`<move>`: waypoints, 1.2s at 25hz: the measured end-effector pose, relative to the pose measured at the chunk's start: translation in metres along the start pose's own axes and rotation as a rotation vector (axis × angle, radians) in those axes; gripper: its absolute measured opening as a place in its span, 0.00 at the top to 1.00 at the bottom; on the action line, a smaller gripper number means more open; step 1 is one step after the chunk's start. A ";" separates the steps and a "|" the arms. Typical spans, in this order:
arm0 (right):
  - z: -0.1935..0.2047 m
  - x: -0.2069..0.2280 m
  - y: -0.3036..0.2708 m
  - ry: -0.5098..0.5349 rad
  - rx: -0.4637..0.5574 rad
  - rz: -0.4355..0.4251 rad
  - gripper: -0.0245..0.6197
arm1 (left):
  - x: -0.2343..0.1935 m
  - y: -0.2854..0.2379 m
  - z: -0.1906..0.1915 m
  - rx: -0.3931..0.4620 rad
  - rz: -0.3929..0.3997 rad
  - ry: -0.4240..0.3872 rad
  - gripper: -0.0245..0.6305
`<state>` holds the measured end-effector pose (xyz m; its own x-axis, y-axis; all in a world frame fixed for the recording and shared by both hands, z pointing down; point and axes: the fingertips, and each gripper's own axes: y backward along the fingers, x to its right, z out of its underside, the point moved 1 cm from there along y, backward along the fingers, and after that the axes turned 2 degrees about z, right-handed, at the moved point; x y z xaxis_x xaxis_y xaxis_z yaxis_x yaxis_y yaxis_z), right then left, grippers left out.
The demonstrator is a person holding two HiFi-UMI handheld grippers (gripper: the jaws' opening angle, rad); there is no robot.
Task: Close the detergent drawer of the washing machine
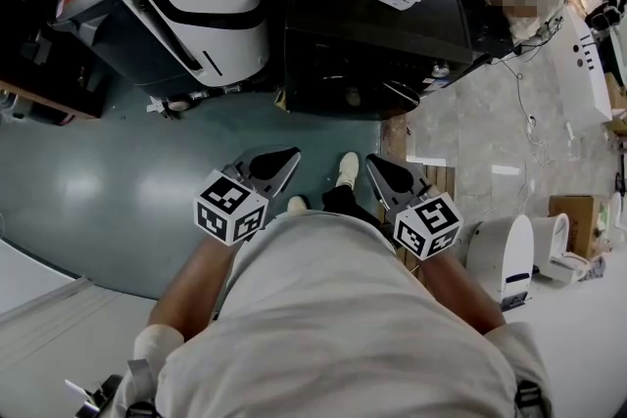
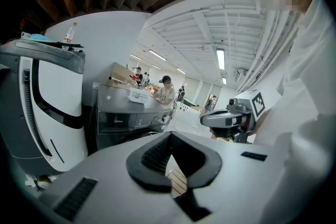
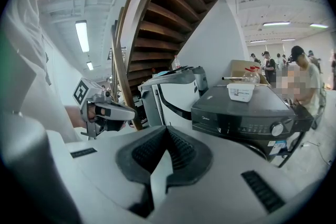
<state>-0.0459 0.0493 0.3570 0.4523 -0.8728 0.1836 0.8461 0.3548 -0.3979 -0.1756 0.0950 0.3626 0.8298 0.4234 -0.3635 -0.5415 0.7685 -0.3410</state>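
Both tongs are shut with nothing between them: the left gripper (image 2: pixel 170 135) has its dark ribbed pads meeting at the tips, and the right gripper (image 3: pixel 167 128) shows the same closed V in its own view. From the head view, the left gripper (image 1: pixel 289 155) and the right gripper (image 1: pixel 373 161) are held side by side and well apart in front of the person's body, each pointing forward and a little down, above the grey-green floor (image 1: pixel 98 181) and the person's shoes (image 1: pixel 348 167). Neither touches anything. Ahead of them, well clear of the tips, the dark washing machine (image 3: pixel 247 113) stands on the floor next to a white-and-black appliance (image 1: pixel 196 5). The detergent drawer (image 3: pixel 210 120) sits at the left end of the machine's control panel, opposite the dial (image 3: pixel 276 129), and looks flush with the front, though it is small in every view. A white tub (image 3: pixel 241 92) rests on the machine's top, back from the front edge
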 end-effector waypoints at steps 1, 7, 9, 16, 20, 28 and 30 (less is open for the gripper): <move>0.000 -0.001 0.000 0.000 0.001 0.000 0.95 | 0.001 0.000 0.000 -0.001 0.003 -0.002 0.97; 0.002 -0.002 -0.002 -0.004 0.001 -0.007 0.95 | 0.004 -0.003 0.000 -0.012 0.014 -0.016 0.97; 0.002 -0.002 -0.002 -0.005 -0.001 -0.007 0.95 | 0.003 -0.004 0.001 -0.014 0.015 -0.014 0.97; 0.005 -0.005 -0.001 -0.001 -0.001 -0.016 0.95 | 0.004 -0.003 0.004 -0.014 0.014 0.001 0.97; 0.007 -0.007 -0.001 0.000 -0.001 -0.020 0.95 | 0.005 -0.004 0.006 -0.016 0.014 0.003 0.97; 0.009 -0.005 0.001 -0.005 0.002 -0.017 0.95 | 0.005 -0.007 0.009 -0.021 0.011 0.009 0.97; 0.010 -0.004 0.002 -0.006 0.000 -0.016 0.95 | 0.005 -0.007 0.011 -0.025 0.011 0.014 0.97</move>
<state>-0.0438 0.0571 0.3647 0.4403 -0.8763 0.1955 0.8533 0.3407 -0.3947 -0.1664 0.0965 0.3726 0.8217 0.4249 -0.3798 -0.5541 0.7516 -0.3579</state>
